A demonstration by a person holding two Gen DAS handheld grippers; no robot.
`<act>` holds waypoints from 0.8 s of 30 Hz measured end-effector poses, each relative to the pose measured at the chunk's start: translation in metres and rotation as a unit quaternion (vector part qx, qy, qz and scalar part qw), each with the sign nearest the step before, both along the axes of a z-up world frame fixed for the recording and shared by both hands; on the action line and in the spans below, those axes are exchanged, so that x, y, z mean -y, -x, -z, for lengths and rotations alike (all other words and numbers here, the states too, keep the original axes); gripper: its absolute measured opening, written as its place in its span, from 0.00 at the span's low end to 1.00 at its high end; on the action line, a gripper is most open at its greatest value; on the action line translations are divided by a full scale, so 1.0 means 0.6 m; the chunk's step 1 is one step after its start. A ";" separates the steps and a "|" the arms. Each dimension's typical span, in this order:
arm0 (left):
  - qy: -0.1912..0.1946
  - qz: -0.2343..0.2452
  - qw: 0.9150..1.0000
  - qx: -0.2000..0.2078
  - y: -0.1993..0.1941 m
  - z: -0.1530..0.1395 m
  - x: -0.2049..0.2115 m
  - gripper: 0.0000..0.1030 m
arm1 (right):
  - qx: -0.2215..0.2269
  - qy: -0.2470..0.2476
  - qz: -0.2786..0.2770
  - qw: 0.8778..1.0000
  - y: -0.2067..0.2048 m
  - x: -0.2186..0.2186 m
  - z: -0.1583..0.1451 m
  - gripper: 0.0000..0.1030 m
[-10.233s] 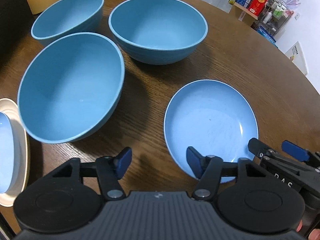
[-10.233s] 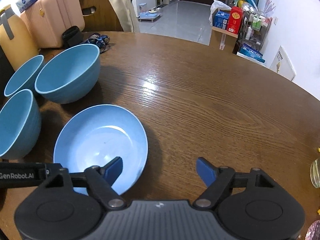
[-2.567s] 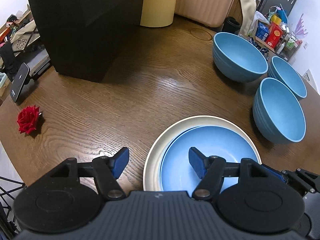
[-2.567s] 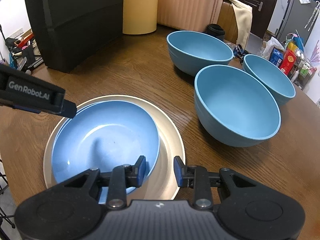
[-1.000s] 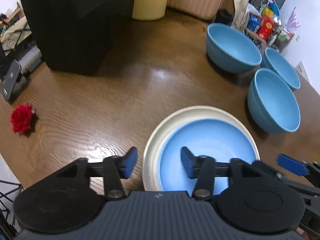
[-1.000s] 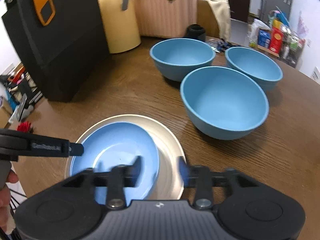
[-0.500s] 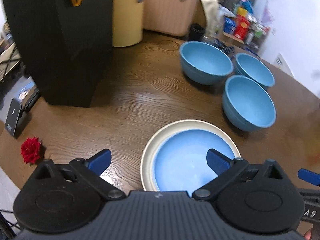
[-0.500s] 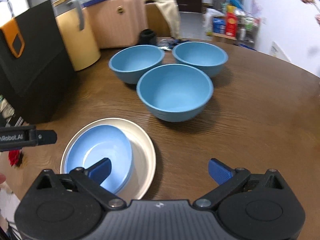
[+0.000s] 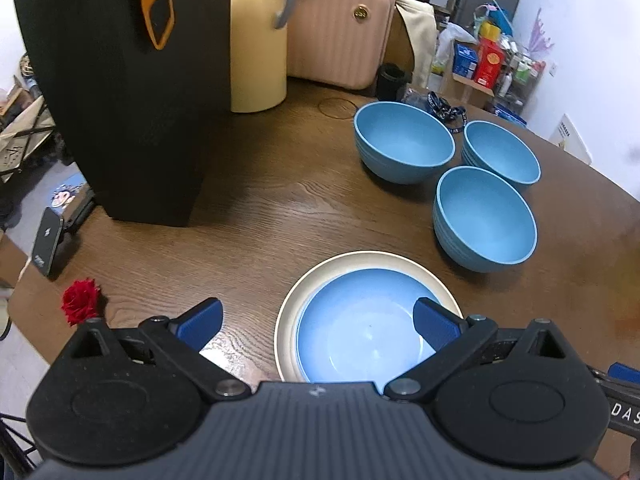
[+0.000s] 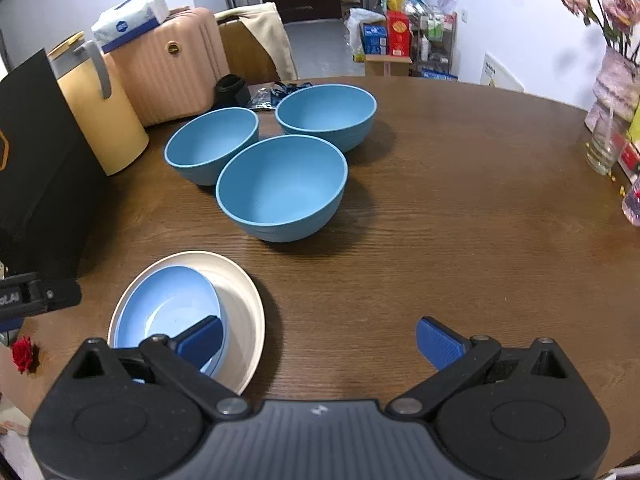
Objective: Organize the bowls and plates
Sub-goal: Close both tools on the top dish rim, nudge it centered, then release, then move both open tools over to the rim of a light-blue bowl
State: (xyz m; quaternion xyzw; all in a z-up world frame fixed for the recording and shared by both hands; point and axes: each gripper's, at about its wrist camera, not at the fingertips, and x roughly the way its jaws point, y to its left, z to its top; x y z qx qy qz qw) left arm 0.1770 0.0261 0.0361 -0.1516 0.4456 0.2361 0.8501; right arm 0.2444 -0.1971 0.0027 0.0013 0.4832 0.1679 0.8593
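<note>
1. The left gripper (image 9: 316, 320) hangs above the near edge of the wooden table (image 9: 260, 216) with its jaws spread wide and nothing between its blue pads; they have just been opening.
2. The right gripper (image 10: 318, 338) is likewise spread to its full width and empty, its jaws also having just been opening. Its left pad overlaps the plates only in line of sight.
3. The blue plate (image 9: 360, 332) sits nested inside the cream plate (image 9: 286, 312), near the table's front edge. The right wrist view shows the blue plate pushed toward the left side of the cream one, with a broad bare band of cream on the right.
4. Three blue bowls stand unstacked in a tight cluster beyond the plates: the nearest bowl (image 10: 282, 188), the back-left bowl (image 10: 212, 144) and the back-right bowl (image 10: 326, 116).
5. Only the left wrist view shows the black bag (image 9: 128, 92) in full, with its orange tab, and a phone (image 9: 48, 240) off the table's left edge.
6. Only the right wrist view shows the glass vase (image 10: 604, 148) with pink flowers at the far right, and a tissue pack (image 10: 128, 16) on the pink suitcase (image 10: 168, 68).
7. Both views show the red rose (image 9: 80, 306), the cream-yellow container (image 9: 258, 44) and part of the other gripper at the frame edge.
</note>
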 end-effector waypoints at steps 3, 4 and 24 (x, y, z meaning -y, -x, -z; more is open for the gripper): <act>-0.013 0.006 1.000 0.003 -0.004 -0.015 0.011 1.00 | -0.011 -0.021 0.009 1.000 0.000 0.011 -0.004 1.00; -0.014 0.007 1.000 0.004 -0.005 -0.019 0.013 1.00 | -0.010 -0.024 0.012 1.000 0.000 0.013 -0.006 1.00; 0.015 0.132 0.991 -0.013 -0.156 -0.018 -0.033 1.00 | -0.011 -0.010 0.104 0.994 -0.039 -0.032 -0.002 1.00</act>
